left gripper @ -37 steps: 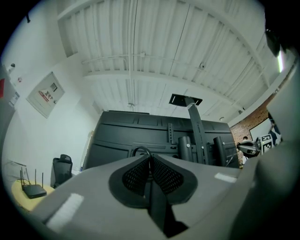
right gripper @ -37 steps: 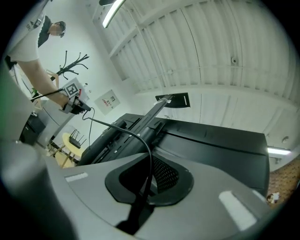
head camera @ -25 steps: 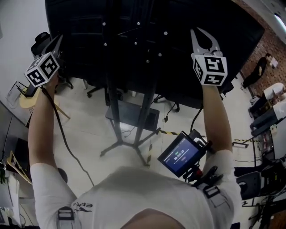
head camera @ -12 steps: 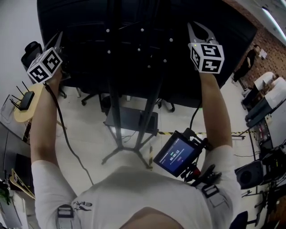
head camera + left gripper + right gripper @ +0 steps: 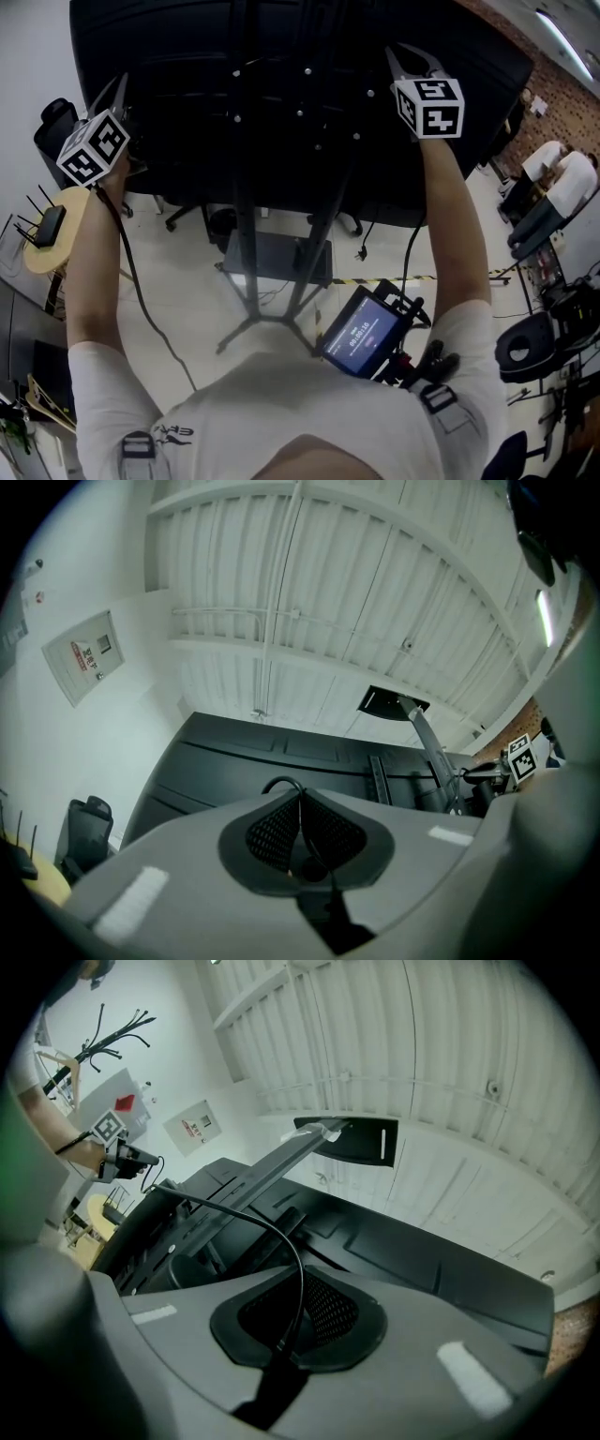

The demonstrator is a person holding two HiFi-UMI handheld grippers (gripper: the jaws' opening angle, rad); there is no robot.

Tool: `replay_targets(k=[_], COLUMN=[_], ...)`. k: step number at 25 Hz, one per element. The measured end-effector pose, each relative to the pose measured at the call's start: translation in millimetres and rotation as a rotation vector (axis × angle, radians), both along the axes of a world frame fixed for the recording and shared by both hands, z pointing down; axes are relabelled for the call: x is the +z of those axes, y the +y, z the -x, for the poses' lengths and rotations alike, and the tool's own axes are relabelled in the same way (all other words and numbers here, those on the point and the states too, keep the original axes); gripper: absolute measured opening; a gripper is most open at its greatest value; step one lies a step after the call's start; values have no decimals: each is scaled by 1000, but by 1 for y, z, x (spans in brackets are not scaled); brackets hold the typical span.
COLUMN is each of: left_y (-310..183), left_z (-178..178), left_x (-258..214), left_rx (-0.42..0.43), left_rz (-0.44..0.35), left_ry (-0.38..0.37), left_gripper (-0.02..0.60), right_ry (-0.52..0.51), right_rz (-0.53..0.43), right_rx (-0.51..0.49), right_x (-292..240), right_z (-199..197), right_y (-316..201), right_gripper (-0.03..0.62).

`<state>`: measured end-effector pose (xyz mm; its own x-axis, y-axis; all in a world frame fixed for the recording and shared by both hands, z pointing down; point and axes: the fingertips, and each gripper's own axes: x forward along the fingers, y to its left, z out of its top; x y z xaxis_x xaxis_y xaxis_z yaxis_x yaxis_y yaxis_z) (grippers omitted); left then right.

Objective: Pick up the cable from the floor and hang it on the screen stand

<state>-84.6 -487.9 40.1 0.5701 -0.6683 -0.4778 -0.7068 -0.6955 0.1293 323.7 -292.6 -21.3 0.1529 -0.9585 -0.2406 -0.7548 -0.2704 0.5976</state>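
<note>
Both grippers raised against the black screen back, each pinching the thin cable.
Matte black screen [image 5: 187,56] fills the upper frame on its tubular stand [image 5: 246,239]; the head view doesn't show the grip. Left gripper [image 5: 302,799] view: mesh-textured jaws closed on the black cable [image 5: 283,780], small loop above. Right gripper [image 5: 298,1283] view: jaws clamped too, cable arcing to upper left.

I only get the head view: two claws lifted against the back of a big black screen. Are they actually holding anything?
Observer: Yes. In the left gripper view, the left gripper has its jaws closed on a thin black cable that loops just above them.
Operator: And the other claw?
Observer: The right gripper view shows the right gripper pinching cable too; it arcs away to the left over the screen.
</note>
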Motion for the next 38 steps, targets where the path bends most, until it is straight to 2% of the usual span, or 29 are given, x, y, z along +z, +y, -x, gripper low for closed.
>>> replay_targets(k=[3,9,14,24,32,38], left_y=[-4,-19,-18,-14,-2,10], left_z=[6,15,13,16,7,0], left_x=[-3,-9,-14,1,4,8], left_rx=[5,46,32,-45,-91,-95], left_rz=[3,57,48,5,-51,-72], left_ry=[24,134,168,112,35,12], left_gripper=[21,28,32,23,19,17], right_ry=[-2,-14,-25,-33,172,292], right_rz=[20,-8,21,151,324,420], right_rx=[-8,-22,-12,-104,52,105], right_x=[-6,-19,-16,-4,22,40], right_z=[0,-1,-9,6,-4,-7], right_y=[-6,-8,-14,-25,-21,-11], right_gripper=[29,29,29,29,28,29])
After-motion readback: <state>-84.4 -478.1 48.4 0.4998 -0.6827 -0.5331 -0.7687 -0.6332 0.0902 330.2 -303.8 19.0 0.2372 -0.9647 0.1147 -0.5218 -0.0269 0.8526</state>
